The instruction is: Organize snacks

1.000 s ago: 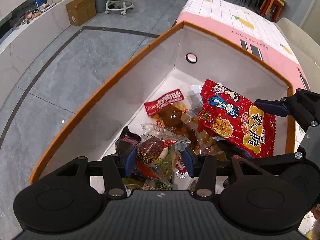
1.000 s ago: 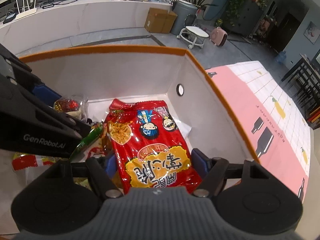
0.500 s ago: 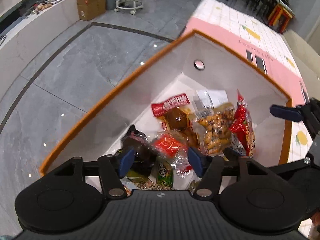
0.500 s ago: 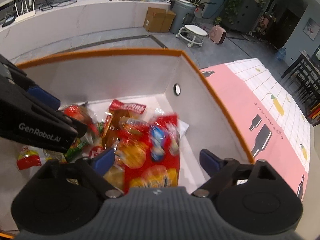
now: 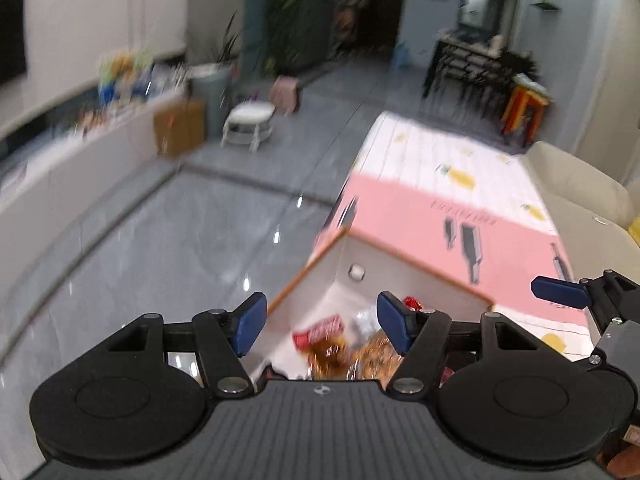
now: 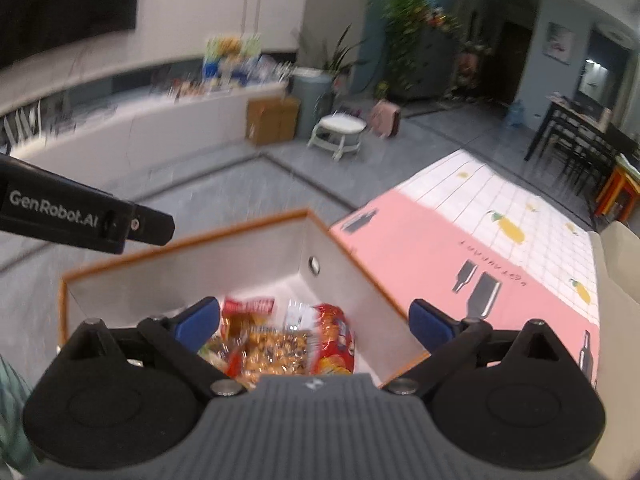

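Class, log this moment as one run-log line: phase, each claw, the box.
phase: claws above box after drop | left claw: open, empty | right claw: open, empty, just opened | box: red snack bag inside among others

Both tools, left (image 5: 322,322) and right (image 6: 316,322), released snacks (image 6: 288,344) into box (image 6: 180,272), rising.

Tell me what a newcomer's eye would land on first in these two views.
First, the white box with the orange rim, standing at the corner of the pink and white tablecloth, with a bright heap of snack packets on its floor, the red bag loudest among them. Next, the two black grippers with blue pads above it: the right gripper and the left gripper, both open and empty.
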The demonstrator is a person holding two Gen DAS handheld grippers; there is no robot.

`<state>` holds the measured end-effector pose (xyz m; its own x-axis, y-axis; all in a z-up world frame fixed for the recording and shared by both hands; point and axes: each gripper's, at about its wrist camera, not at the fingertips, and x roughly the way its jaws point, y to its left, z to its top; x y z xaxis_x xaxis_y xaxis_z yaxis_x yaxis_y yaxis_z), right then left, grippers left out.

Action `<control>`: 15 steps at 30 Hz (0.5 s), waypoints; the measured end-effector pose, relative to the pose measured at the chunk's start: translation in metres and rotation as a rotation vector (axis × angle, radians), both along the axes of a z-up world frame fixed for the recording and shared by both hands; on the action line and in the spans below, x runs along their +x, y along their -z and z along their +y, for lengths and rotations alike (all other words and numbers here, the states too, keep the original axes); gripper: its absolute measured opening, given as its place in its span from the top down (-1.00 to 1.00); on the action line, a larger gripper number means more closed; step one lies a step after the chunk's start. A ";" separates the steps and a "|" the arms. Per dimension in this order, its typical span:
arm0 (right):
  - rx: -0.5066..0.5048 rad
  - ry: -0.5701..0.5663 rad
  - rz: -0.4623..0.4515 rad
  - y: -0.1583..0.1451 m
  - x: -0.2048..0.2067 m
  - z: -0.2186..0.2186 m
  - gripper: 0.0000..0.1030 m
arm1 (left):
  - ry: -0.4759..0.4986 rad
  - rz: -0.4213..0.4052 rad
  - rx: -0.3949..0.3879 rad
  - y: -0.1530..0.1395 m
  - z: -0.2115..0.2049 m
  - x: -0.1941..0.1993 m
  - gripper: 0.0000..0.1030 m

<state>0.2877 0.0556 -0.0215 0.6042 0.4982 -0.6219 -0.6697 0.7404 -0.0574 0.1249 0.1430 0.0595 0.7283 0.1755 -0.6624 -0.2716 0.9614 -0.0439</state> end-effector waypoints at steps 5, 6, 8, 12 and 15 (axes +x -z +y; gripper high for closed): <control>0.104 0.074 -0.035 -0.031 -0.024 -0.026 -0.92 | 0.091 -0.086 0.163 -0.038 -0.034 -0.016 -0.44; 0.119 0.088 -0.045 -0.036 -0.031 -0.031 -0.92 | 0.105 -0.101 0.196 -0.042 -0.042 -0.020 -0.44; 0.142 0.105 -0.060 -0.043 -0.043 -0.040 -0.92 | 0.121 -0.131 0.252 -0.049 -0.057 -0.027 -0.45; 0.171 0.130 -0.090 -0.052 -0.069 -0.058 -0.92 | 0.148 -0.178 0.255 -0.057 -0.076 -0.043 -0.45; 0.177 0.155 -0.097 -0.054 -0.088 -0.069 -0.92 | 0.161 -0.197 0.270 -0.054 -0.087 -0.053 -0.45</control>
